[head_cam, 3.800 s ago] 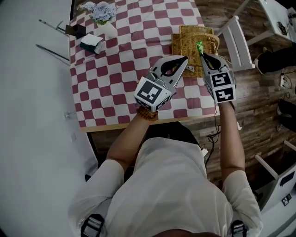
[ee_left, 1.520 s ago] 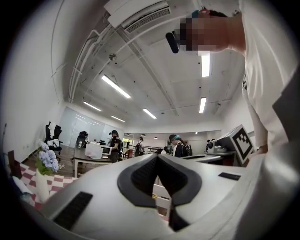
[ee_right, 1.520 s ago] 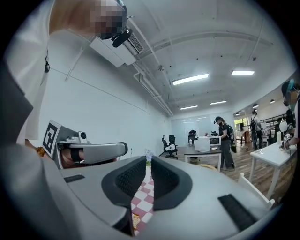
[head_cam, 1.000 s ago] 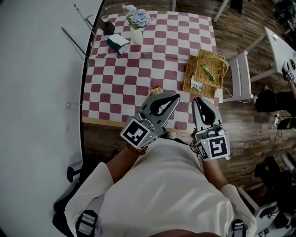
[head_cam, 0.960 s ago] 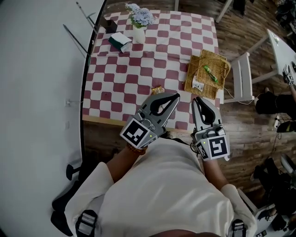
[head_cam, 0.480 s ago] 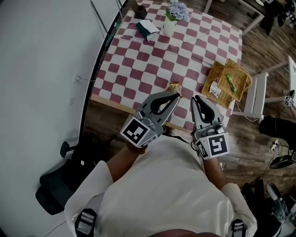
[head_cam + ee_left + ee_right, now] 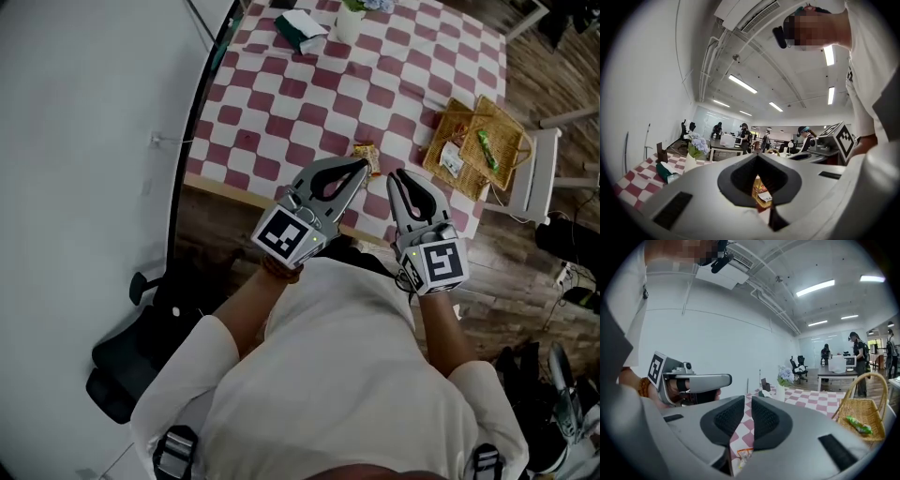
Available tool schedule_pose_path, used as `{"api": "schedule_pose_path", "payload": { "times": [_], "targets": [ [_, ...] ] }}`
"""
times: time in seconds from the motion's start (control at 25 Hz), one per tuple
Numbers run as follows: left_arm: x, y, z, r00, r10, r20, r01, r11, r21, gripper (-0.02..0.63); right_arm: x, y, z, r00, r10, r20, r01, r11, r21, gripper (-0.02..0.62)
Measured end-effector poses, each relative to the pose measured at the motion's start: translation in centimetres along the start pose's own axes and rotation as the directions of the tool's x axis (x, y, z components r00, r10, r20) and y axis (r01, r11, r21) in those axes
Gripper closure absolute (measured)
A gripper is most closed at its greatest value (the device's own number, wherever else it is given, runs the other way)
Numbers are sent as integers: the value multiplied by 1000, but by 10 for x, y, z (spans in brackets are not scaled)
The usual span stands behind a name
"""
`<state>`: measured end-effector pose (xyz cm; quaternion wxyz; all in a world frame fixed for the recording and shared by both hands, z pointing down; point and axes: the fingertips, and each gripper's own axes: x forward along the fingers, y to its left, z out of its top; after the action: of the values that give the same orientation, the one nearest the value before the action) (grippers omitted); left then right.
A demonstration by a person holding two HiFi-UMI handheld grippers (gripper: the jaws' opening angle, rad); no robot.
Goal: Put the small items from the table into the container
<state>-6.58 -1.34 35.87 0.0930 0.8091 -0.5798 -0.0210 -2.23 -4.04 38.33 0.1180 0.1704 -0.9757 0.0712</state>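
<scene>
Left tongs [image 7: 357, 169]: tips together with nothing in them. Through the hollow behind the tips you see the packet [image 7: 761, 192] lying on the table beyond.
Right tongs [image 7: 401, 182]: a narrow slit between the pads, and opening. Only checked cloth shows through the slit, with nothing between the pads.
Packet: the last loose item on the table [image 7: 281, 103]. It lies close to the near edge, just ahead of both tongs and between their lines.
Which way it lies: a little right of the left tips and a little left of the right ones. From here the left tips look nearer.
Long axis: it seems to run away from the person, roughly in line with both tongs, though it is too small to be sure.
Basket [image 7: 500, 120]: at the table's right end, well apart from the packet. A green wrapper [image 7: 486, 148] and a white item [image 7: 451, 159] are already inside.
Likely next: a short reach forward and down to the packet. The right arm is on the basket's side, so it probably has the easier carry.
</scene>
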Motion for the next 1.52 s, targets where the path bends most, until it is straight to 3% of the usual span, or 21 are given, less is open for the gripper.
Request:
{"api": "schedule_pose_path", "payload": {
  "times": [0.08, 0.16, 0.36, 0.64, 1.0, 1.24, 1.52],
  "targets": [
    [4, 14, -15, 1000, 5, -20, -5, 1000, -14, 580, 15, -5, -20, 999, -1, -42, 2, 1000, 18, 522],
    [6, 26, -33, 999, 11, -40, -12, 999, -34, 580, 27, -7, -45, 994, 5, -105, 0, 999, 50, 461],
    [22, 59, -76, 999, 24, -29, -25, 999, -39, 580, 66, -22, -114, 966, 29, -257, -8, 996, 85, 418],
    [28, 79, -135, 995, 24, -93, -32, 997, -77, 580, 103, -32, -196, 914, 39, -404, 6, 994, 110, 416],
    [25, 91, -195, 991, 26, -132, -45, 989, -138, 580, 124, -28, -290, 799, 54, -599, -8, 997, 79, 414],
    [19, 90, -209, 990, 23, -138, -45, 987, -155, 580, 129, -28, -303, 801, 41, -598, -6, 998, 61, 427],
    [16, 88, -207, 990, 24, -138, -45, 987, -151, 580, 123, -38, -294, 812, 10, -583, 19, 999, 43, 526]
  ]
}}
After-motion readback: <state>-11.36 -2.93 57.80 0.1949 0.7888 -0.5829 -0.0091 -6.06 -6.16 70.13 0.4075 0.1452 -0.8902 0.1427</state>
